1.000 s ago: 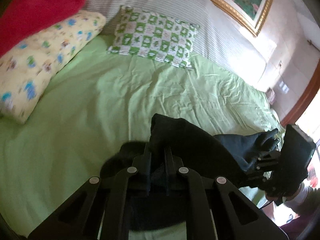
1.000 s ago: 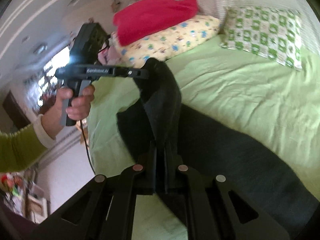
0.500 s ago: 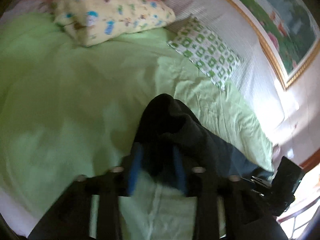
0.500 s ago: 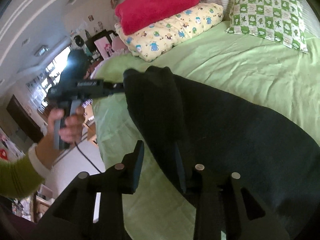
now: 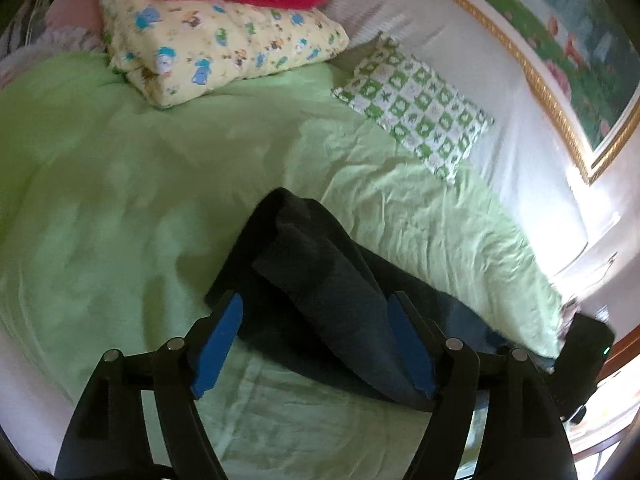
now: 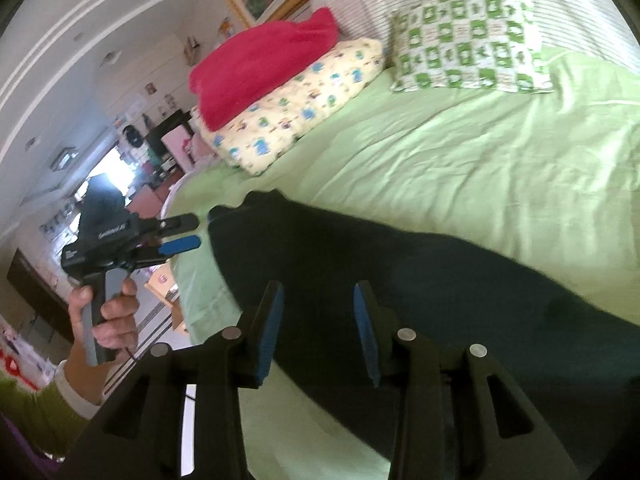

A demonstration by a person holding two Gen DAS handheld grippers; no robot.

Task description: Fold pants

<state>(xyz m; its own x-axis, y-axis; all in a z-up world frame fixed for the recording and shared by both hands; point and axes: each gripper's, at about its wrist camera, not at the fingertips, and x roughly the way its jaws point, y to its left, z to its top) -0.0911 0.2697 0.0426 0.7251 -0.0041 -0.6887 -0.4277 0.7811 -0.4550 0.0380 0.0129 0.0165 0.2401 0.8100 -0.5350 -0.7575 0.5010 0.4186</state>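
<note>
Right wrist view: pale lettering on the left gripper (image 6: 182, 234) is blurring past reading. Both it and the right gripper (image 6: 318, 312) are opening, gripping nothing; the black pants (image 6: 420, 280) are lying on the green bed (image 6: 480, 160), their far end cut off.

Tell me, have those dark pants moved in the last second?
Yes. The dark pants hung bunched between both grippers above the green sheet; now they lie spread on it, released.
</note>
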